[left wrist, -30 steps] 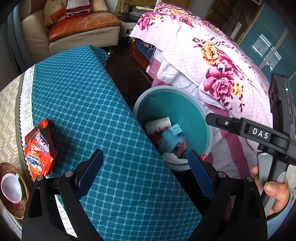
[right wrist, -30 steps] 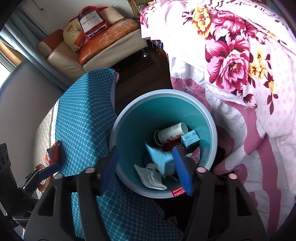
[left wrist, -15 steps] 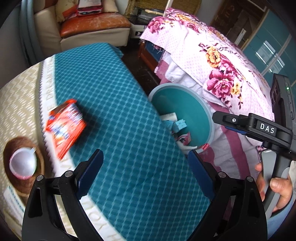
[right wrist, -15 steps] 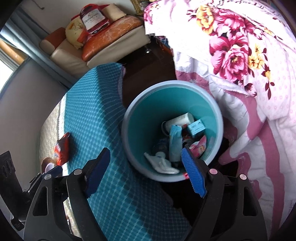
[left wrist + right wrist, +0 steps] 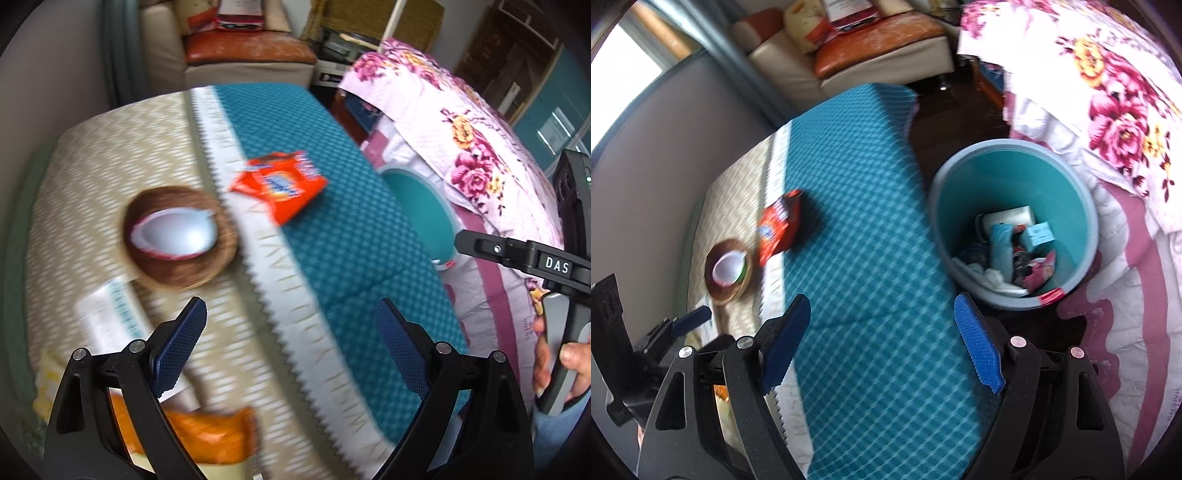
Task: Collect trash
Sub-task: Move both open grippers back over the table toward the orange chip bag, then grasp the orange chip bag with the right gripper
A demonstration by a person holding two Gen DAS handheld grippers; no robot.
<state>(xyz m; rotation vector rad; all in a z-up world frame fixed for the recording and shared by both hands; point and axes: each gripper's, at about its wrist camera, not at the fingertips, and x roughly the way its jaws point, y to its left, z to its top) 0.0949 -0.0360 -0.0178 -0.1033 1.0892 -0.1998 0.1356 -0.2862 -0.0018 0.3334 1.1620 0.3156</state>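
Trash waits on the tabletop (image 5: 351, 236): an orange-red snack wrapper (image 5: 282, 186) beside a coconut-shell bowl (image 5: 177, 236), with what looks like another orange packet (image 5: 207, 435) nearer, too blurred to name. The teal bin (image 5: 1012, 221) stands just right of the tabletop, handy for drops. Both the left gripper (image 5: 291, 349) and right gripper (image 5: 882, 341) hold their fingers wide, with nothing between them. Only the right view shows the bin's contents; only the left shows the near packet and the hand (image 5: 565, 365).

Teal diamond-checked cloth (image 5: 871, 206) is seen beside beige chevron weave (image 5: 92, 177); red-orange wrapper (image 5: 284, 184); teal-lined grey bin (image 5: 1075, 206); pink floral quilt (image 5: 1108, 110) at right.
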